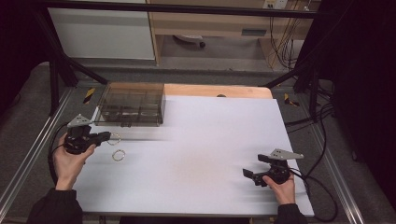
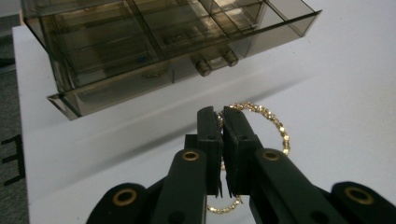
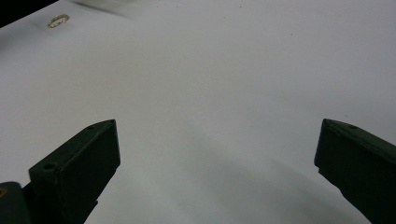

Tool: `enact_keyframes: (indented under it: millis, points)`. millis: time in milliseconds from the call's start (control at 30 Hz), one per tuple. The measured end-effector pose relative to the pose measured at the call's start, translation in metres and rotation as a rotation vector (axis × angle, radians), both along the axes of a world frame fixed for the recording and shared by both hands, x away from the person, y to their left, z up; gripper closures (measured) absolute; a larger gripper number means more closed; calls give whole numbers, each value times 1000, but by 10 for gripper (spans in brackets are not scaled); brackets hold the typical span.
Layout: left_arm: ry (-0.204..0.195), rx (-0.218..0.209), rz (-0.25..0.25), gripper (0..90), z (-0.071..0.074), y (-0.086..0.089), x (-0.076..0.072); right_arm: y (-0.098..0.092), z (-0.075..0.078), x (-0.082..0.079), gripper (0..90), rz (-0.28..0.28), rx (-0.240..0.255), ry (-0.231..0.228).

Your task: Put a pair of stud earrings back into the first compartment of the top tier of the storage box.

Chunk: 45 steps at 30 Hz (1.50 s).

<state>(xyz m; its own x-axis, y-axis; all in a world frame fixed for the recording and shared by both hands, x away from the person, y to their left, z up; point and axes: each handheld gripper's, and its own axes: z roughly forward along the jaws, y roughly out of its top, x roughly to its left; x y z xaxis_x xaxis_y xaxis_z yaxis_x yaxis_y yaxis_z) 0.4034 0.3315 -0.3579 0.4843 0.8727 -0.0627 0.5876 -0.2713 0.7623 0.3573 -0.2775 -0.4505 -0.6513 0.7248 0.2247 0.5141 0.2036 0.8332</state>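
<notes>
Transfer step in hand: the left tool (image 2: pixel 220 122) is clamped shut on a gold beaded bracelet (image 2: pixel 275 126), lifted just above the worktop (image 1: pixel 201 154) in front of the smoked clear drawer organiser (image 1: pixel 131 103). Next move, as judged, calls for carrying the bracelet to a compartment without letting it slip. A second bracelet (image 1: pixel 118 155) lies on the worktop nearby. The right tool (image 3: pixel 217 154) stands wide open, holding nothing.
</notes>
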Motion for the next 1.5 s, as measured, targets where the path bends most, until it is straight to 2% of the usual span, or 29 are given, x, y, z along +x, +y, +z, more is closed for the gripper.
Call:
enact_keyframes:
  millis: [367, 600, 800, 1033, 1133, 1300, 1333, 1500]
  points:
    - [-14, 9, 20, 850, 18, 6, 12, 0, 0, 0, 8, 1, -4, 2]
    - [0, 37, 41, 850, 25, 6, 29, 0, 0, 0, 8, 2, -5, 1]
    - [-6, 50, 58, 851, 30, 8, 40, 0, 0, 0, 8, 0, -3, 1]
    - [3, 75, 80, 850, 28, 11, 52, 0, 0, 0, 8, 2, -3, 0]
    - [12, 62, 93, 850, 22, 13, 62, 0, 0, 0, 8, 4, -5, 3]
    - [13, 66, 111, 850, 17, 16, 70, 1, 0, 0, 7, 3, -4, 2]
    - [13, 53, 122, 850, 14, 19, 74, 0, 0, 0, 7, 3, -6, 1]
    - [24, 59, 144, 850, 9, 23, 82, 1, 0, 0, 7, 2, -5, 2]
